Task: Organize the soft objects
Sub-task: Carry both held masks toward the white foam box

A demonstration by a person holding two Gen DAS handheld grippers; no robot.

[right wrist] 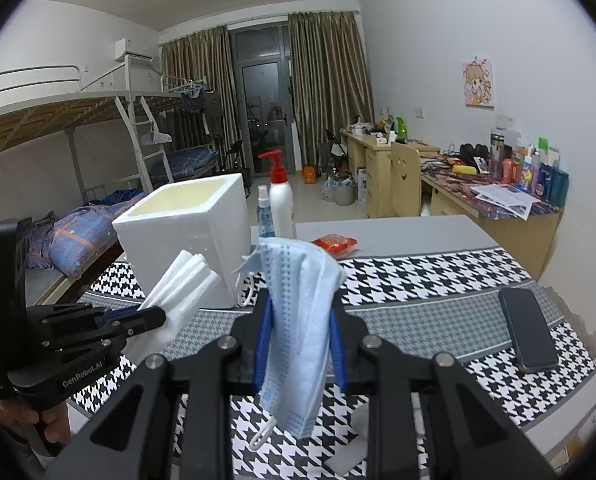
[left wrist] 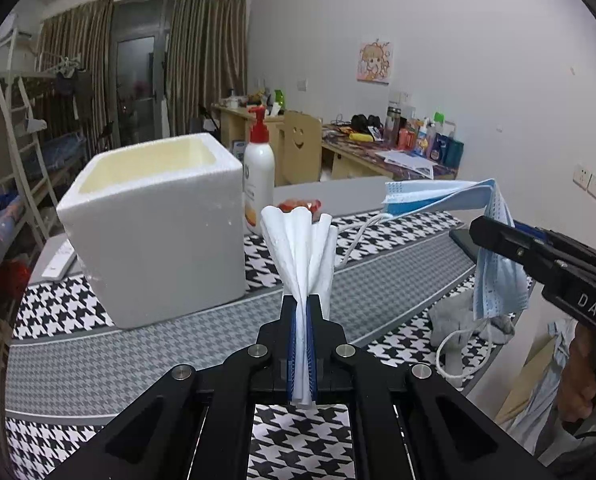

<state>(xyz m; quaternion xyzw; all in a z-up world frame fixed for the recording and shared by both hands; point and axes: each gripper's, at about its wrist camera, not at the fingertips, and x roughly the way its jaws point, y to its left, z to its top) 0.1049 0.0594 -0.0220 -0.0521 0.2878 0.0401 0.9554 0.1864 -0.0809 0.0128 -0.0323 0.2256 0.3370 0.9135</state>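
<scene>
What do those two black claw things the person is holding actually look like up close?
Both are matte black scissor-like linkages with silver round rivets. The left gripper and the right gripper have blue finger pads. One body reads GenRobot.AI in white, the other shows the letters DAS.

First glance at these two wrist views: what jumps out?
Both grippers are loaded: the left gripper is shut on a fanned white tissue, and the right gripper is shut on a blue mask that hangs limp with its ear loop dangling. Just beyond them an open white foam box stands on the houndstooth cloth, with a red-capped pump bottle behind it.
</scene>
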